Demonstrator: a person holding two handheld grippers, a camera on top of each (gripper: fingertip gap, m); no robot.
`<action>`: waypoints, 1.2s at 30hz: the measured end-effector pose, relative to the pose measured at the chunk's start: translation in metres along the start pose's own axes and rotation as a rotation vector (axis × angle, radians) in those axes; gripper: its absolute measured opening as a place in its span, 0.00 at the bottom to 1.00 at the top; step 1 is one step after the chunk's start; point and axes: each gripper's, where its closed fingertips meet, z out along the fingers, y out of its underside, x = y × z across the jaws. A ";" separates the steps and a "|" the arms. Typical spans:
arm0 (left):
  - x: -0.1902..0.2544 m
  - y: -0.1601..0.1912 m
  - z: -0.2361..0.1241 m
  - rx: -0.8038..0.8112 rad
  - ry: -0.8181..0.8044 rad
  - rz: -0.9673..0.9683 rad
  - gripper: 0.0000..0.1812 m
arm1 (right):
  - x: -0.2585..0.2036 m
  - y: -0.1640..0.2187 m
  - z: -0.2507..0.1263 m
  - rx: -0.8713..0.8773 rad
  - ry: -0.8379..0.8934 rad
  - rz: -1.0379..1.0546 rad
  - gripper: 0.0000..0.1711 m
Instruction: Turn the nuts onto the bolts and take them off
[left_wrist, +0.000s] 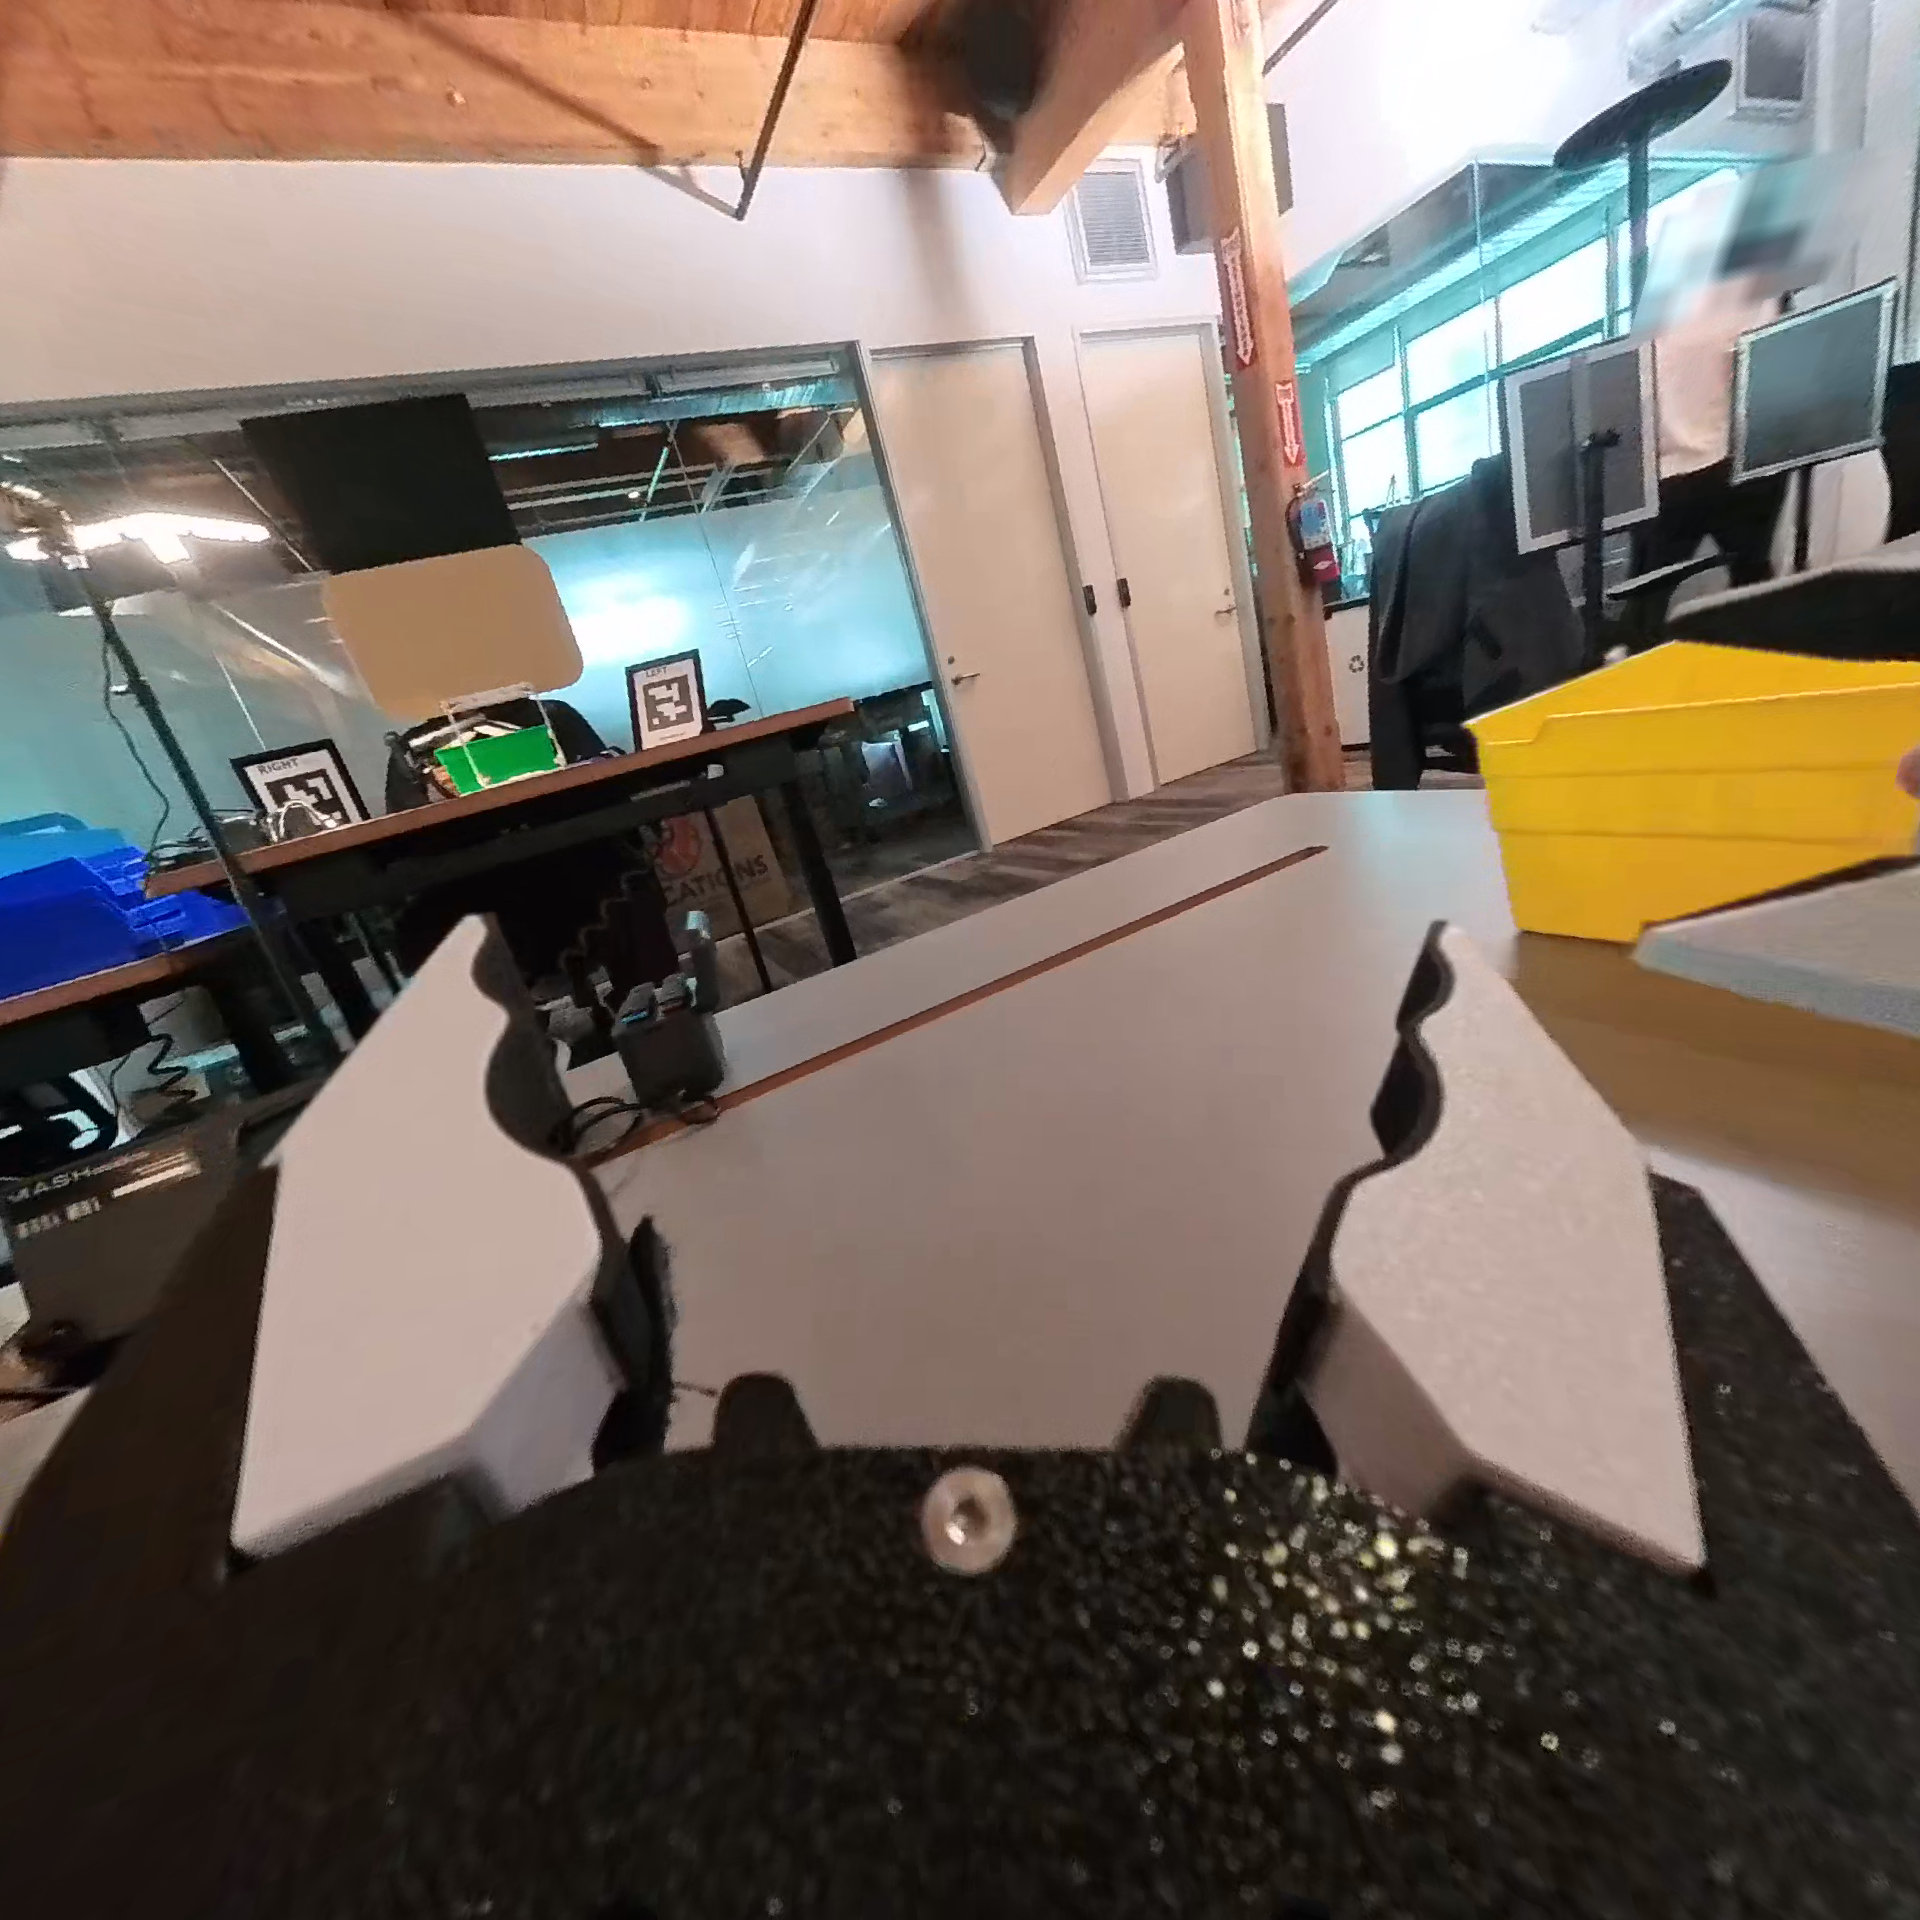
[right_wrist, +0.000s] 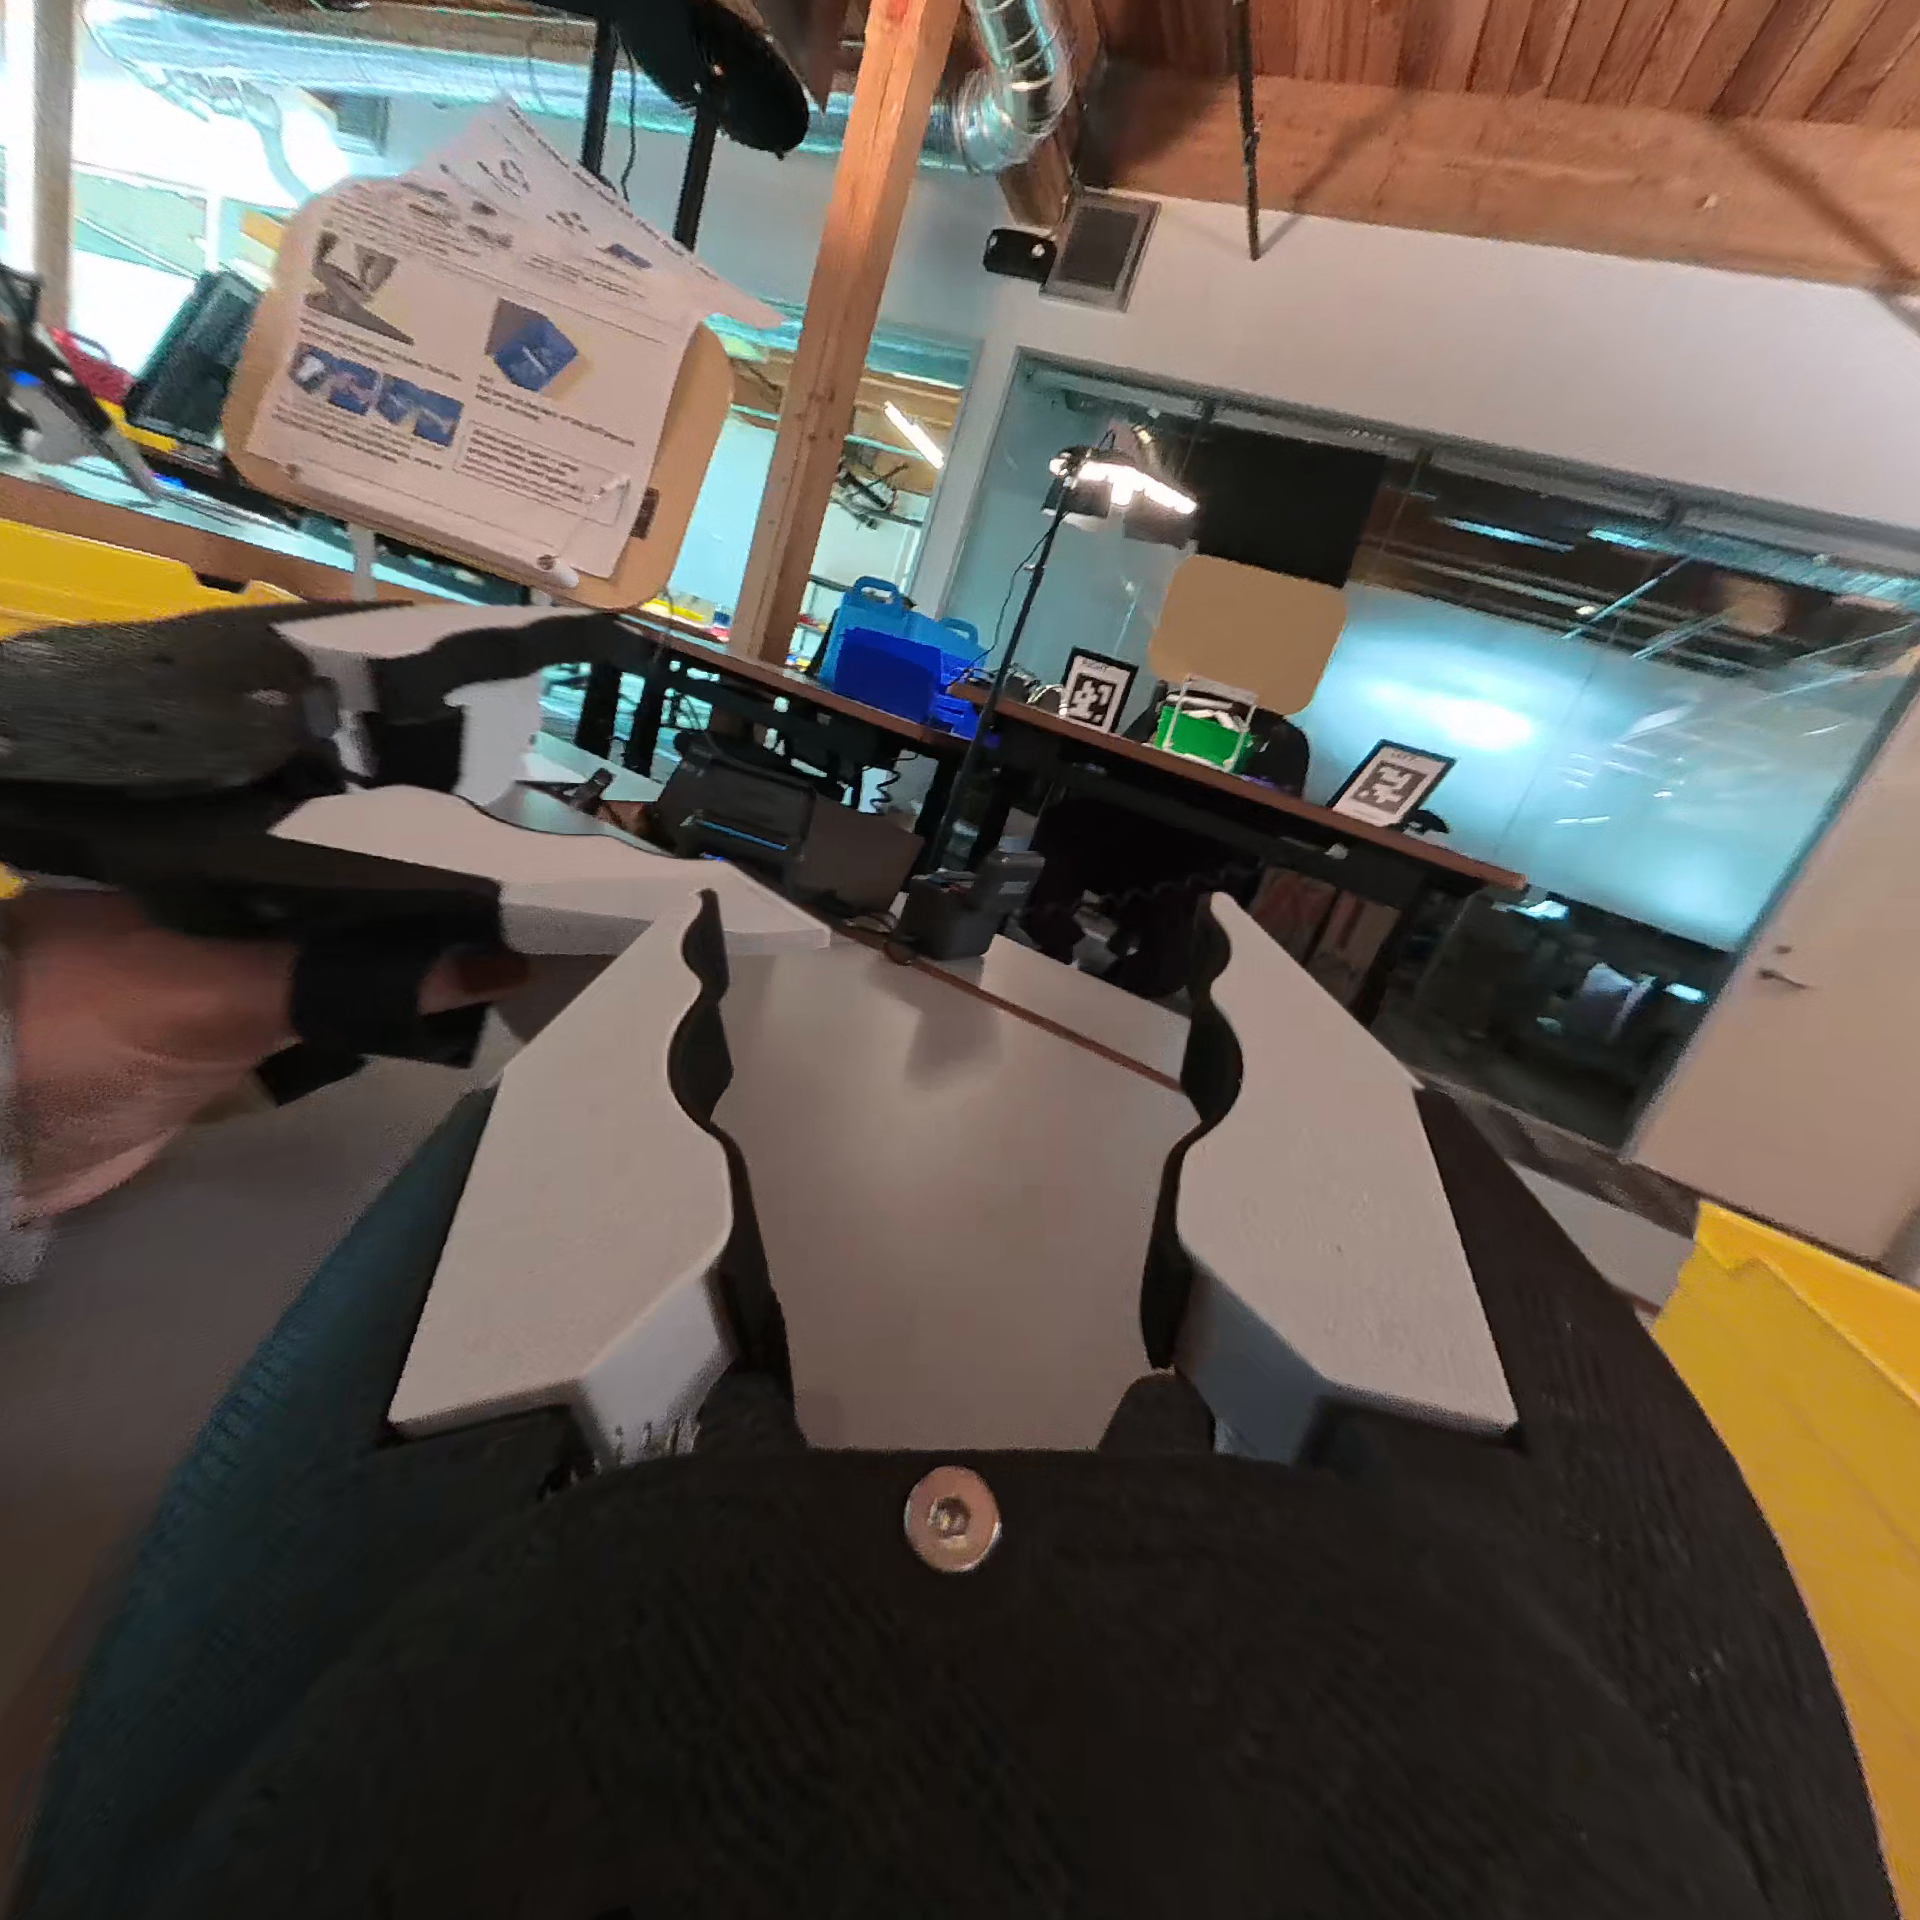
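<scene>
Hovering over the pale counter (left_wrist: 1039, 1039), left hand-held gripper (left_wrist: 961, 997) spread wide, nothing between its fingers. Farther right, right hand-held gripper (right_wrist: 961, 935) likewise gaping wide and empty, the left one crossing just beside its left fingertip. No nuts or bolts visible anywhere, possibly inside the yellow bin (left_wrist: 1683, 800), so judging by this, no threading begun, everything left. Beyond: small black charger (left_wrist: 670, 1055) near the counter seam, instruction sheet (right_wrist: 468, 364) up left.

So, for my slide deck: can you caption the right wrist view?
Right claw open and empty above the grey table, left claw alongside, also open; no nuts or bolts visible.
</scene>
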 end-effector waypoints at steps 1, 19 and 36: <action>-0.003 0.002 0.000 -0.008 -0.014 -0.003 0.87 | 0.001 0.004 0.006 0.003 0.015 -0.023 0.52; -0.024 0.008 0.004 -0.011 -0.089 -0.074 0.83 | 0.015 0.068 0.112 -0.103 -0.059 -0.066 0.64; -0.060 0.067 0.133 -0.131 -0.103 -0.179 0.56 | 0.097 0.147 0.194 -0.635 0.043 -0.058 0.31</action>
